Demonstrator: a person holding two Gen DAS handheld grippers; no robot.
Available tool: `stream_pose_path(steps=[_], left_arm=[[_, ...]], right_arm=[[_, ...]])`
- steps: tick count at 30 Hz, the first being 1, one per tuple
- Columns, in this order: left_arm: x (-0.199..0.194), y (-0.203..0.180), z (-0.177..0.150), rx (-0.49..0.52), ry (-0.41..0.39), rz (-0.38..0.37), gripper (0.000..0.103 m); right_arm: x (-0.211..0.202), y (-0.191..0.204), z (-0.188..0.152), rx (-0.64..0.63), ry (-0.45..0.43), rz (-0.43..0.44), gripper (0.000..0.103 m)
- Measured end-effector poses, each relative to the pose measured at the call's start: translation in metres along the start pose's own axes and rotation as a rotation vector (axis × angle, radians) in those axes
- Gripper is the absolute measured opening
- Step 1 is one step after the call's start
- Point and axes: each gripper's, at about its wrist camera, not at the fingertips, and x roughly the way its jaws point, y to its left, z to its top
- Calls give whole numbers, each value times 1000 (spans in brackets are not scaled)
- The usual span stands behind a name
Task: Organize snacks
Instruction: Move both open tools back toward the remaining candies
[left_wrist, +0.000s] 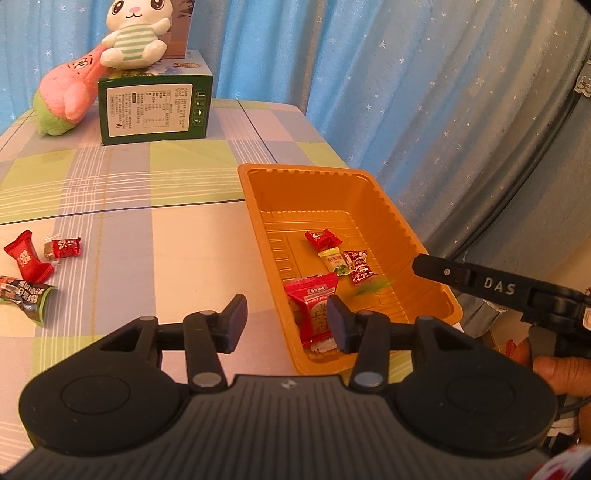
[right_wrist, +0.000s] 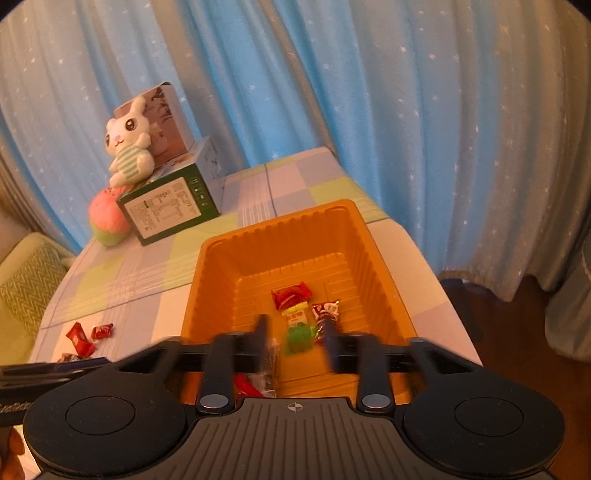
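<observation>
An orange plastic tray (left_wrist: 402, 236) (right_wrist: 218, 280) stands near the table's right edge and holds several wrapped snacks. A large red packet (left_wrist: 314, 299) lies at its near end. A blurred green snack (right_wrist: 299, 338) (left_wrist: 373, 286) is in mid-air between the open fingers of my right gripper (right_wrist: 295, 343), above the tray. My left gripper (left_wrist: 288, 321) is open and empty over the tray's near left rim. Red candies (left_wrist: 27, 258) (right_wrist: 79, 338) and a dark packet (left_wrist: 26, 295) lie on the table to the left.
A green carton (left_wrist: 155, 110) (right_wrist: 170, 210) with a plush rabbit (left_wrist: 135, 35) (right_wrist: 127, 147) on top stands at the back. A pink and green plush (left_wrist: 66, 99) leans beside it. Blue curtains hang behind. The table edge runs just right of the tray.
</observation>
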Motion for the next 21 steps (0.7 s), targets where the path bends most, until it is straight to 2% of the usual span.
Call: stream_pose_path(steps=[10,21], left_arm=[[-25,2,-14,-14,-27,8,47],[-63,17,-42,-28,-48,34,51]], right_arm=[[-34,-5,-14,63,-13,-15,53],[-71,21,-47,71,-4,-4,53]])
